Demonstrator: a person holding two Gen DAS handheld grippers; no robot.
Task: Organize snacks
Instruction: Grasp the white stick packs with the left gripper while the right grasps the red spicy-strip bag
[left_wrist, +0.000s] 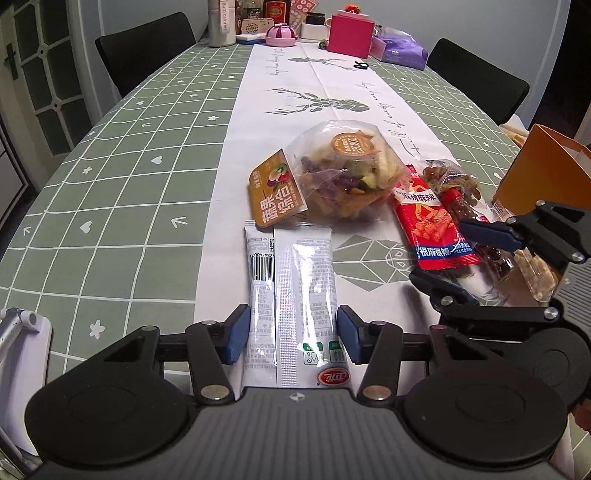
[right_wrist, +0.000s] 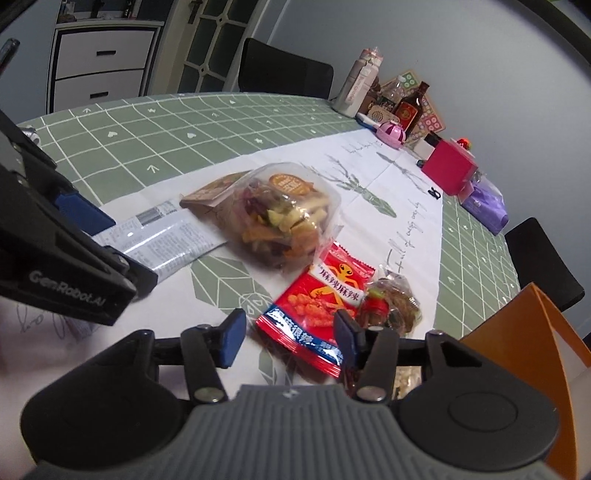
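Silver packets (left_wrist: 295, 302), pair, at six o'clock on the table (left_wrist: 110, 177): light, slick foil, soft; your left gripper (left_wrist: 291, 334) clamps both across the width; right gripper (right_wrist: 288, 338) apart, straddling red packet (right_wrist: 317, 302), crinkly, light; pinch its edge.

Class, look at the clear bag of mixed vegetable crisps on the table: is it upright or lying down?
Lying down. The clear bag rests on its side on the tablecloth, its cardboard header flat against the cloth.
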